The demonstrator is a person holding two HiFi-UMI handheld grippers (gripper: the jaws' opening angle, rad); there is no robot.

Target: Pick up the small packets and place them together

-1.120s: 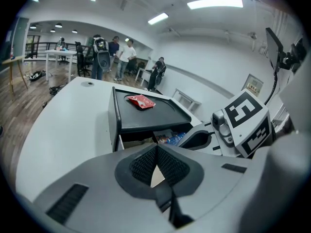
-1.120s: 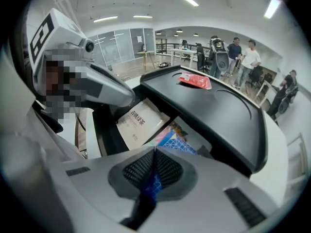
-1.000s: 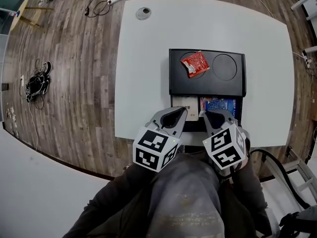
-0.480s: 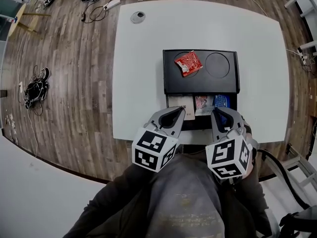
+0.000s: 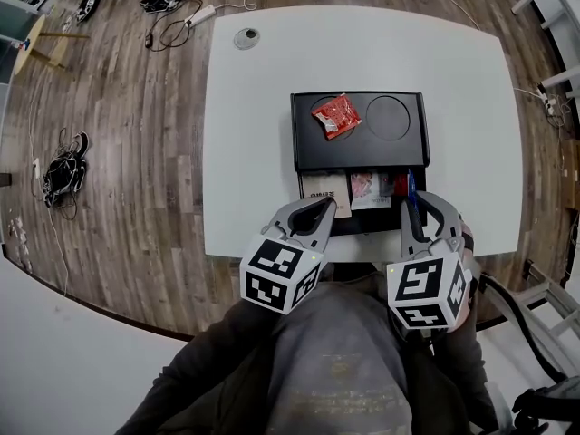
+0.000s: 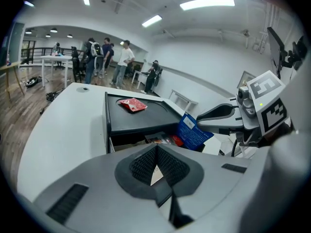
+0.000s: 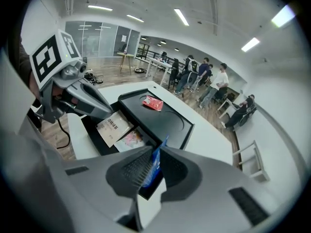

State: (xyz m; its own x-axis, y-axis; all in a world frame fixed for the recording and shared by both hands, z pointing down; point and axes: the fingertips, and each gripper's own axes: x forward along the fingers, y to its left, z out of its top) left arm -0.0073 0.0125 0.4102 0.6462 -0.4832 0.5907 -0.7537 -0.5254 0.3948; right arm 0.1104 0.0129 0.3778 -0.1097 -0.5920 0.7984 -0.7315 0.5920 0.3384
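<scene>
1 blue packet (image 7: pixel 154 165) hangs pinched in the right gripper (image 5: pixel 419 208), whose jaws have just been opening slightly; the left gripper (image 5: pixel 326 207) is closed, empty.

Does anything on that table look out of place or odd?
Yes: the crumpled red foil packet lies alone and askew on the black tray's lid, apart from the beige packet and pink packet down in the open drawer.

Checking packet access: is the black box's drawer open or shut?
Open: the drawer juts out from under the black top, packets showing inside.
</scene>
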